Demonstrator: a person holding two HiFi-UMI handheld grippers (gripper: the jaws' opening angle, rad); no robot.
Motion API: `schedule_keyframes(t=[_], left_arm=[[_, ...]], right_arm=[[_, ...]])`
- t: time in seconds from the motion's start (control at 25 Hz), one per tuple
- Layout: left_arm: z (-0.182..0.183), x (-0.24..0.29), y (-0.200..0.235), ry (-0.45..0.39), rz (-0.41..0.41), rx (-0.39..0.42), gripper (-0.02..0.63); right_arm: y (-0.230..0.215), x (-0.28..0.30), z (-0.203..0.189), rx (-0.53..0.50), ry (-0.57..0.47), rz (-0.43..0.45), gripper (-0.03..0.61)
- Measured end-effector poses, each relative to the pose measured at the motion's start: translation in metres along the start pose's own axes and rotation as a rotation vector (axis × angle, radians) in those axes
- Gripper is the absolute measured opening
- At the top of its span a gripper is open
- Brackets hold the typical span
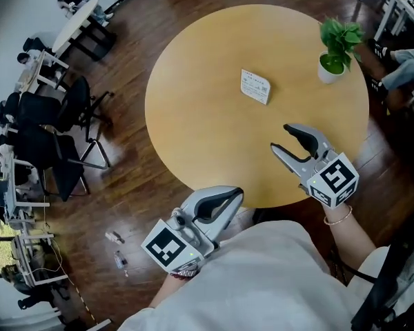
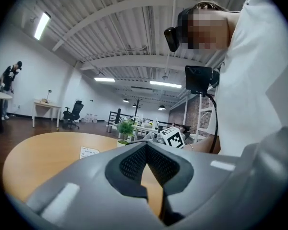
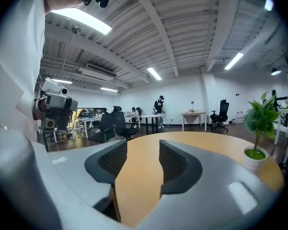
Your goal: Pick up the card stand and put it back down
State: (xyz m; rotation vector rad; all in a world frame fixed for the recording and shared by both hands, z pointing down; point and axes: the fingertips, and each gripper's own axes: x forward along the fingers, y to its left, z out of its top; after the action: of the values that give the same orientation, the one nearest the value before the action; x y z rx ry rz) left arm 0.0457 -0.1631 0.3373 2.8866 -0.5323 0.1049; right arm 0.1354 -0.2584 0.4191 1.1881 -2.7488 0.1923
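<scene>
The card stand [image 1: 255, 87] sits on the round wooden table [image 1: 186, 109], a little beyond the middle on my right-hand side, with the potted plant [image 1: 337, 47] near it further right. It is a small white rectangle with its face tilted up toward the head camera. The face carries rows of fine print, too small for me to read, and a darker square patch at one end. In the left gripper view it shows as a pale slip standing low on the tabletop.

My right gripper [image 1: 283, 138] hangs over the near edge of the table with its jaws spread, and only bare wood shows between them. My left gripper [image 1: 234, 197] is off the table's near rim — its jaws are pressed together at the tips and hold nothing. Both grippers are well apart from the card stand.
</scene>
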Motion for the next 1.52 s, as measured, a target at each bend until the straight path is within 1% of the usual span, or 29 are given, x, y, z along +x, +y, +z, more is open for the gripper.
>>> schedule_keyframes(t=[0.08, 0.28, 0.48, 0.64, 0.72, 0.8, 0.88, 0.96, 1.0, 1.08, 1.12, 1.16, 1.24, 1.44, 1.48, 1.52], left_arm=[[-0.004, -0.021, -0.02, -0.018, -0.01, -0.002, -0.009], [-0.013, -0.085, -0.064, -0.062, -0.011, -0.046, -0.009], [-0.028, -0.131, -0.112, -0.143, -0.078, -0.065, -0.009], [-0.052, -0.154, -0.149, -0.141, -0.151, -0.114, -0.009], [-0.057, -0.159, -0.169, -0.136, -0.183, -0.131, -0.009], [-0.057, -0.166, -0.186, -0.13, -0.206, -0.132, -0.009], [-0.057, -0.175, -0.197, -0.116, -0.207, -0.123, -0.009], [-0.058, -0.186, -0.197, -0.119, -0.17, -0.122, -0.009], [-0.055, -0.194, -0.194, -0.143, -0.134, -0.129, -0.009], [-0.036, -0.211, -0.189, -0.228, -0.072, -0.142, -0.009], [-0.022, -0.215, -0.19, -0.267, -0.06, -0.138, -0.009], [-0.009, -0.216, -0.192, -0.291, -0.059, -0.128, -0.009], [0.008, -0.209, -0.197, -0.306, -0.075, -0.11, -0.009], [0.015, -0.176, -0.214, -0.299, -0.12, -0.104, -0.014], [0.015, -0.171, -0.221, -0.292, -0.128, -0.104, -0.015], [0.016, -0.167, -0.229, -0.286, -0.134, -0.103, -0.015]], right_arm=[[0.025, -0.022, 0.007, -0.018, -0.004, -0.023, 0.201], [0.087, -0.064, 0.01, 0.055, -0.045, -0.096, 0.2], [0.154, -0.113, 0.004, 0.045, -0.019, -0.159, 0.196], [0.21, -0.155, -0.013, 0.029, 0.035, -0.199, 0.195], [0.224, -0.18, -0.021, 0.042, 0.052, -0.233, 0.188], [0.231, -0.201, -0.026, 0.076, 0.06, -0.272, 0.187], [0.237, -0.214, -0.023, 0.097, 0.049, -0.295, 0.187], [0.24, -0.22, -0.018, 0.101, 0.034, -0.296, 0.178], [0.241, -0.221, -0.018, 0.106, 0.03, -0.295, 0.173], [0.244, -0.223, -0.019, 0.116, 0.026, -0.285, 0.176], [0.245, -0.226, -0.017, 0.115, 0.023, -0.277, 0.178], [0.246, -0.23, -0.014, 0.108, 0.02, -0.272, 0.178], [0.249, -0.238, -0.005, 0.087, 0.006, -0.266, 0.178], [0.27, -0.251, 0.026, 0.041, -0.08, -0.186, 0.185], [0.278, -0.252, 0.036, 0.032, -0.1, -0.165, 0.177], [0.287, -0.254, 0.048, 0.018, -0.124, -0.141, 0.148]])
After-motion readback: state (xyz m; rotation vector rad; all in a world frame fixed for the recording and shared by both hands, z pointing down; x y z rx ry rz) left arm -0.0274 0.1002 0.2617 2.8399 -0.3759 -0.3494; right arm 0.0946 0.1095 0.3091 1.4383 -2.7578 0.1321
